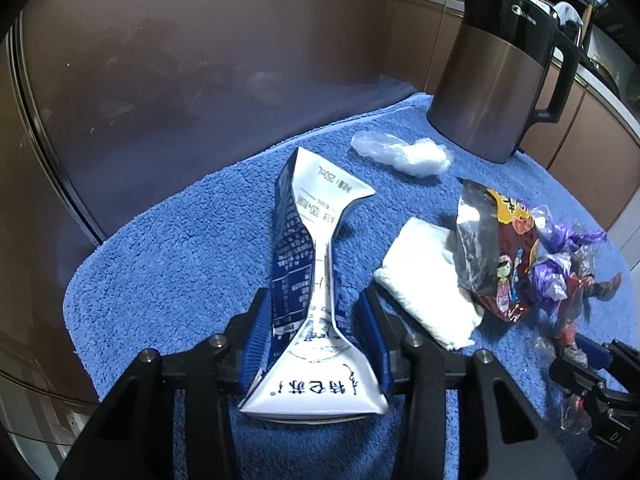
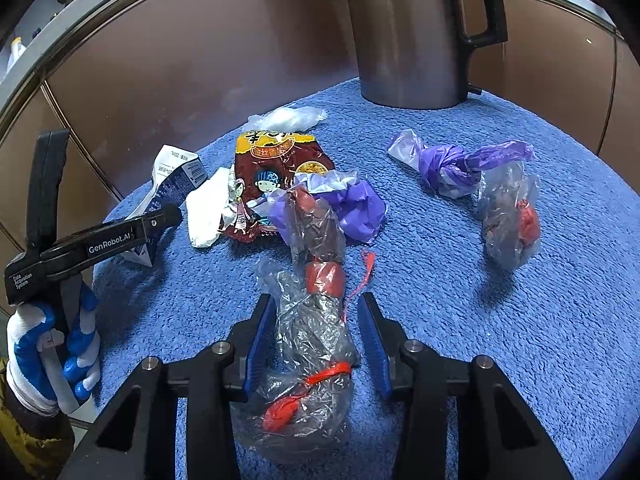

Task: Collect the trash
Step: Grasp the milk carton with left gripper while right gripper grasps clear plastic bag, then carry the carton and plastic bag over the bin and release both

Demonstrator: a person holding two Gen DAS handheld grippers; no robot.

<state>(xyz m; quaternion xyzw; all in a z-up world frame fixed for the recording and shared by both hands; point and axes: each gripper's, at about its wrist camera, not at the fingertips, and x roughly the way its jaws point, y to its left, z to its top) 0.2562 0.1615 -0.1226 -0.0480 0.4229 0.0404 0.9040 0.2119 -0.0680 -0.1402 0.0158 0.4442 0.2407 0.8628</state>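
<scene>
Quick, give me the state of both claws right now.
Left claw: open, its fingers either side of the squashed milk carton, not clamped on it.
Right claw: open, its fingers either side of the clear plastic bag, not gripping.

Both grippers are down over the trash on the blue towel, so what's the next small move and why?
Probably shut the left gripper on the crushed milk carton: its jaws stand open on either side of the carton's pinched waist, with visible gaps. The right gripper likewise straddles the clear plastic bag with open jaws and could close too.
</scene>
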